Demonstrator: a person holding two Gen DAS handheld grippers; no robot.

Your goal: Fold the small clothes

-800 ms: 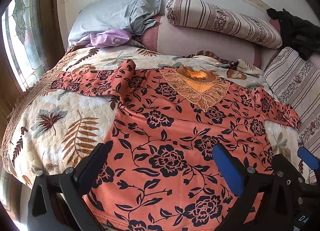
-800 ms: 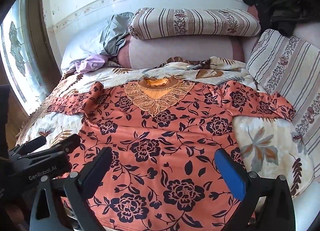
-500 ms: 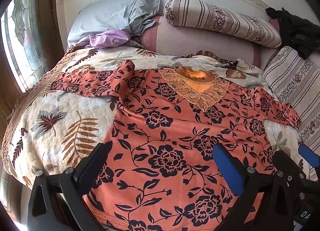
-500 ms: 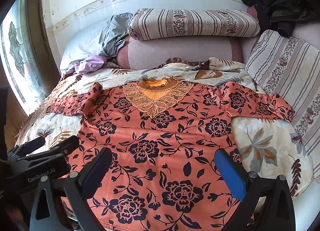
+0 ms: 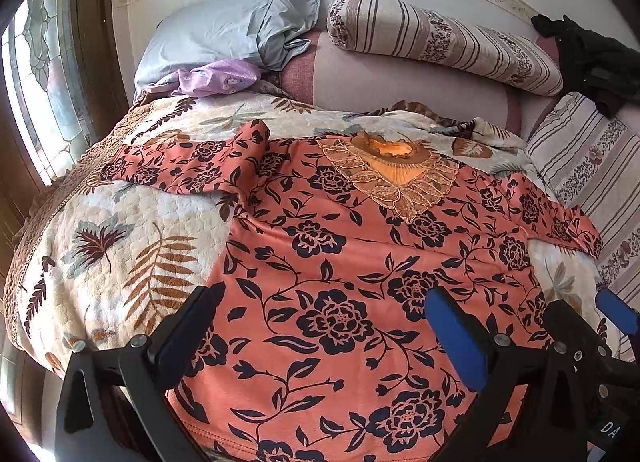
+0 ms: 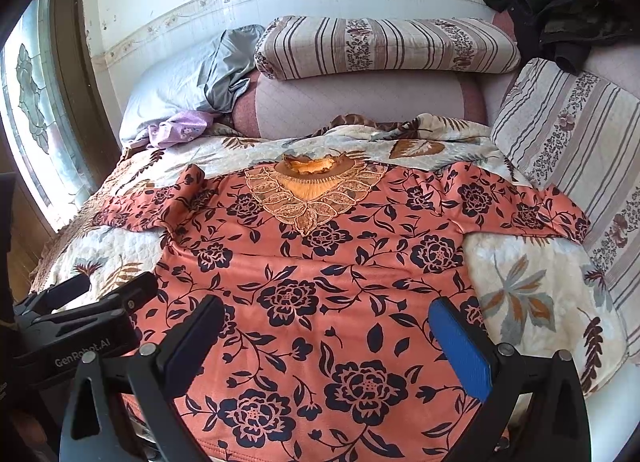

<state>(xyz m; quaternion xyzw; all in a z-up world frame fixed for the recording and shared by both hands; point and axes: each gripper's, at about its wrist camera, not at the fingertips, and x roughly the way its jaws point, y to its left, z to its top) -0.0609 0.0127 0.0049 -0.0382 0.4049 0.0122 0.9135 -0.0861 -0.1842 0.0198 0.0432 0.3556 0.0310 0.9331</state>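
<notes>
Right wrist view: two wide-open grippers wait over an orange flowery top on a bed.

The right gripper (image 6: 324, 334) and the left gripper (image 5: 324, 322) each have their fingers spread wide, holding nothing. The orange top (image 6: 320, 282) lies flat between and past the fingers on the leaf-print blanket (image 6: 528, 290), sleeves out to each side. Far beyond sits a striped pillow (image 6: 384, 46).

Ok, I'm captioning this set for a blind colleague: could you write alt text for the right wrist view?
An orange floral blouse lies spread flat, front up, on a leaf-print quilt, sleeves out to both sides and lace collar toward the pillows. The open right hand-held gripper frames its hem, holding nothing, with the left hand-held gripper at the lower left edge.
</notes>
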